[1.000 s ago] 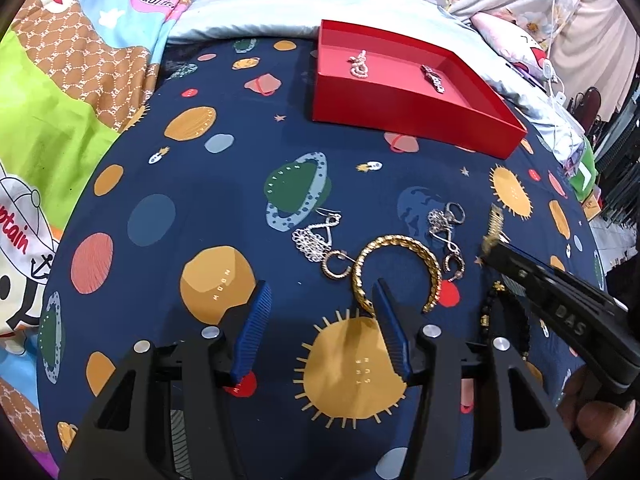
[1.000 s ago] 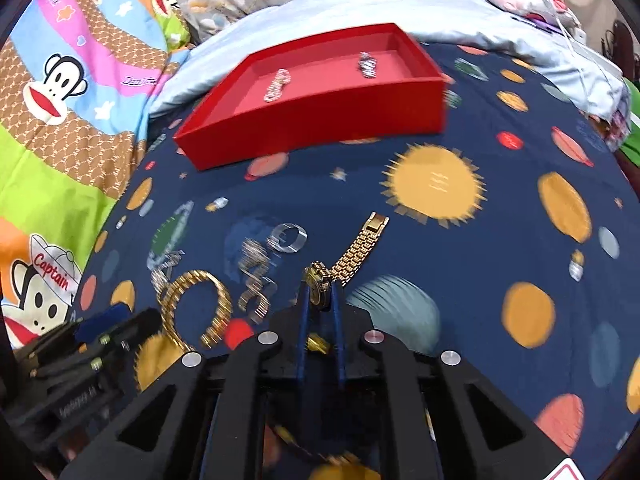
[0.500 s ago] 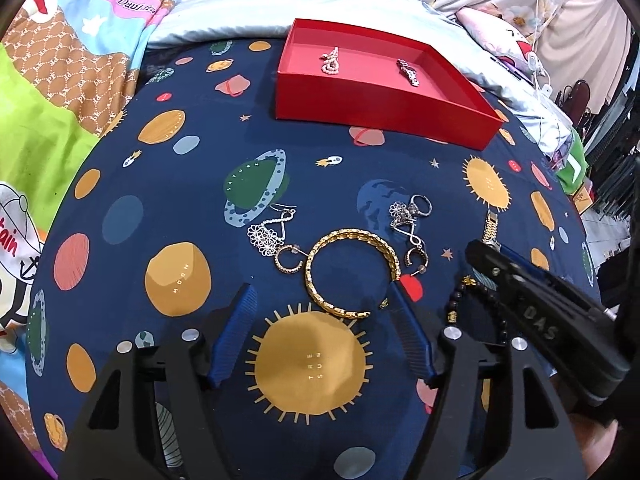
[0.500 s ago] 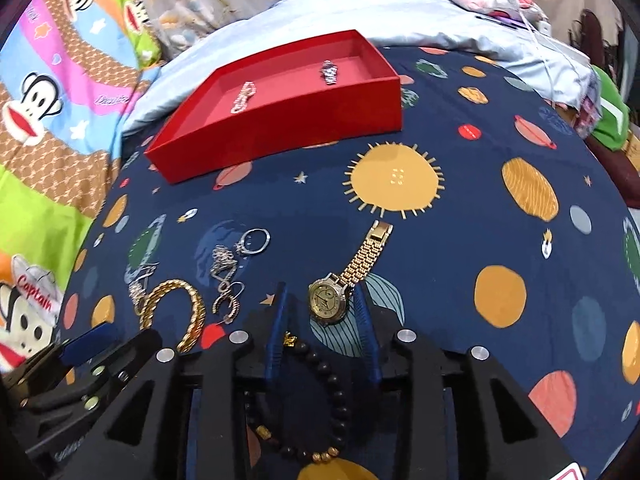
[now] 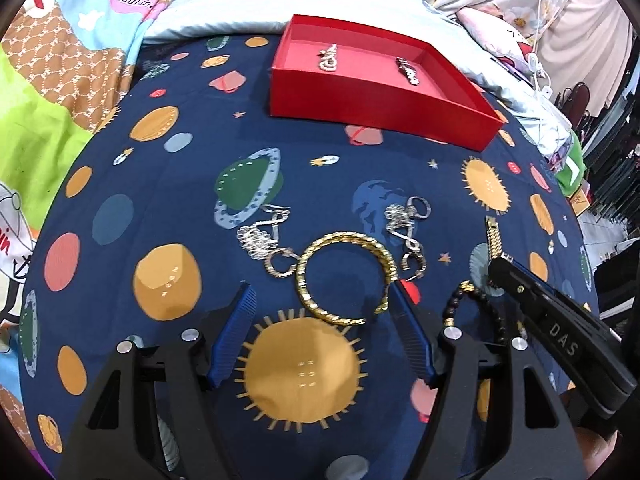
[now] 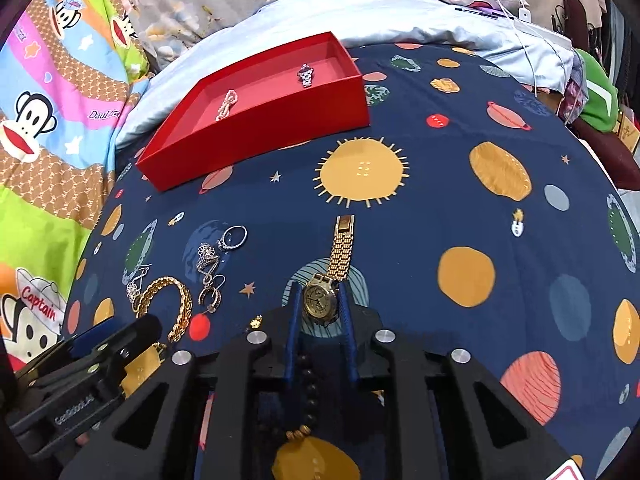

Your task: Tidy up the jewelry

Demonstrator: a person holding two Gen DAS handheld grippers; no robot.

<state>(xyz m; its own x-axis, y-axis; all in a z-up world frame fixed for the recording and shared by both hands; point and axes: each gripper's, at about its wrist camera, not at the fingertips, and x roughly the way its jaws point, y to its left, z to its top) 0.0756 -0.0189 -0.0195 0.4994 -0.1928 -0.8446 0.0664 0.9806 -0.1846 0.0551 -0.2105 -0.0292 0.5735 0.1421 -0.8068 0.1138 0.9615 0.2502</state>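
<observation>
The right claw [image 6: 319, 304] is closing around the gold watch [image 6: 319, 303], its blue pads now sitting against either side of the round case; half a second earlier those pads were standing wider apart with the watch lying loose between them, so the jaws have just been narrowing onto it. Whether the grip is fully firm is hard to say, but the pads appear to be pressing the case while the gold strap is trailing away toward the far edge of the planet-print bedspread [image 6: 460, 184]. The left claw [image 5: 320, 316] is spreading, its jaws having just been opening, and it is hovering with nothing clamped, the gold bangle [image 5: 344, 276] lying between its tips and its right-hand tip just beside the ring. Silver earrings [image 5: 262, 236] are lying just beside the bangle toward the left edge, a ring and more silver pieces [image 5: 408, 224] on its other side, and a dark bead bracelet [image 5: 472, 300] nearer the right claw. The red tray [image 5: 380, 108] is resting toward the far edge, already holding two pieces. This likely means the watch is the next item heading for the tray, with the bangle being lined up after it.
</observation>
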